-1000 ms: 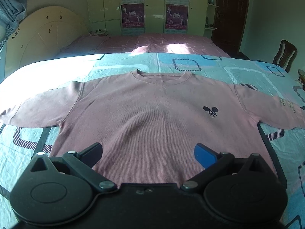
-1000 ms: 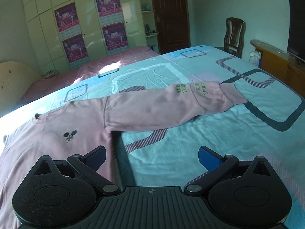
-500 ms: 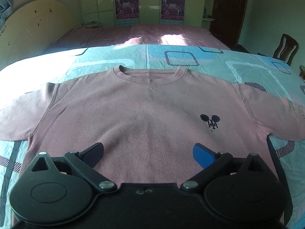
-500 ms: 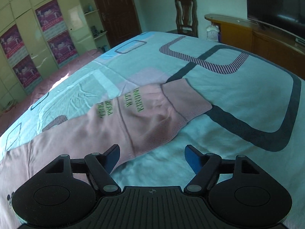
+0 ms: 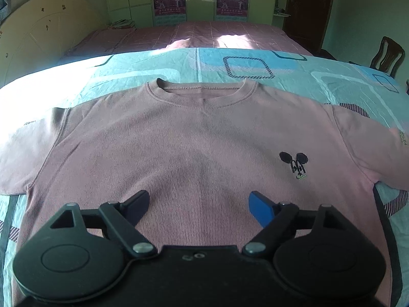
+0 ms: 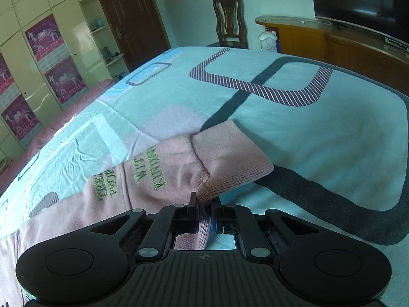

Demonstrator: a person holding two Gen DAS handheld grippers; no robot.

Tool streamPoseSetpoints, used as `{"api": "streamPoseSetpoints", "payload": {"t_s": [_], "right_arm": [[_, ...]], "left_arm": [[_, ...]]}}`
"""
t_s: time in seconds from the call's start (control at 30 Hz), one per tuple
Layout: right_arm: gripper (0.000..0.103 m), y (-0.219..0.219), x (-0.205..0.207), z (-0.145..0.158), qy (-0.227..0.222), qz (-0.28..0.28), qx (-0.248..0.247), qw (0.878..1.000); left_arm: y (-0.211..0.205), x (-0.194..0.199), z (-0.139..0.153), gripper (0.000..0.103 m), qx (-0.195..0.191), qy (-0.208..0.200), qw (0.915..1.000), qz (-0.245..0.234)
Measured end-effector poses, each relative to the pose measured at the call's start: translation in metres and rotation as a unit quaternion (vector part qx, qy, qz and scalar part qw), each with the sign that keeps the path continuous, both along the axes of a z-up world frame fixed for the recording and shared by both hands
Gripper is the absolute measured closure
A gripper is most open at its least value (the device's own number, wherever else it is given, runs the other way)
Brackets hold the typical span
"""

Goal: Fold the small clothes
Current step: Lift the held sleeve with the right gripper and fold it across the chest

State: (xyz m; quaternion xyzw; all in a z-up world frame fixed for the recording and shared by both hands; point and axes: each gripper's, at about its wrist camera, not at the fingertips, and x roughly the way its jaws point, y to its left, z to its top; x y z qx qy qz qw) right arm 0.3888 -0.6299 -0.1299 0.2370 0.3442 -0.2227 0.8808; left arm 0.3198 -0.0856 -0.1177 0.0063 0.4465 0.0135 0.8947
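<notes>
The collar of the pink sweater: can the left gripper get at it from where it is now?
Probably yes. The left gripper is open and holds nothing above the flat sweater. Only smooth cloth lies between it and the collar, straight ahead on the bed.

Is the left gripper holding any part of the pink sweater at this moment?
No, the left gripper is open above the pink sweater, with nothing pinched between its fingers.

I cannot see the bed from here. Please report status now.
Right gripper shut on sleeve cuff. Left gripper open, above pink sweater. Sweater flat on bedspread. Nothing in the way.
</notes>
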Motion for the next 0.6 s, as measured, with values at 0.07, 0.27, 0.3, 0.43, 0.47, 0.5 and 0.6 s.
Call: {"api": "streamPoseSetpoints", "payload": {"t_s": [0.07, 0.27, 0.3, 0.43, 0.47, 0.5, 0.6], "right_arm": [[0.095, 0.015, 0.003, 0.012, -0.019, 0.026, -0.012, 0.999], [0.095, 0.107, 0.019, 0.058, -0.079, 0.158, -0.035, 0.984], [0.095, 0.127, 0.022, 0.064, -0.087, 0.184, -0.032, 0.978], [0.095, 0.215, 0.029, 0.074, -0.110, 0.284, -0.020, 0.952], [0.095, 0.238, 0.031, 0.073, -0.110, 0.309, -0.013, 0.944], [0.095, 0.259, 0.031, 0.071, -0.110, 0.328, -0.008, 0.938], [0.095, 0.320, 0.031, 0.052, -0.094, 0.387, 0.009, 0.917]], "left_arm": [[0.003, 0.000, 0.001, 0.019, 0.003, -0.003, 1.0000, 0.004], [0.021, -0.001, 0.010, 0.018, -0.002, -0.018, 0.9996, 0.023], [0.026, -0.001, 0.012, 0.017, -0.002, -0.022, 0.9994, 0.026], [0.047, -0.002, 0.015, 0.016, -0.006, -0.032, 0.9987, 0.039], [0.053, -0.002, 0.016, 0.016, -0.007, -0.034, 0.9985, 0.043], [0.059, -0.002, 0.016, 0.016, -0.009, -0.036, 0.9982, 0.046], [0.076, -0.003, 0.015, 0.016, -0.010, -0.037, 0.9979, 0.053]]}}
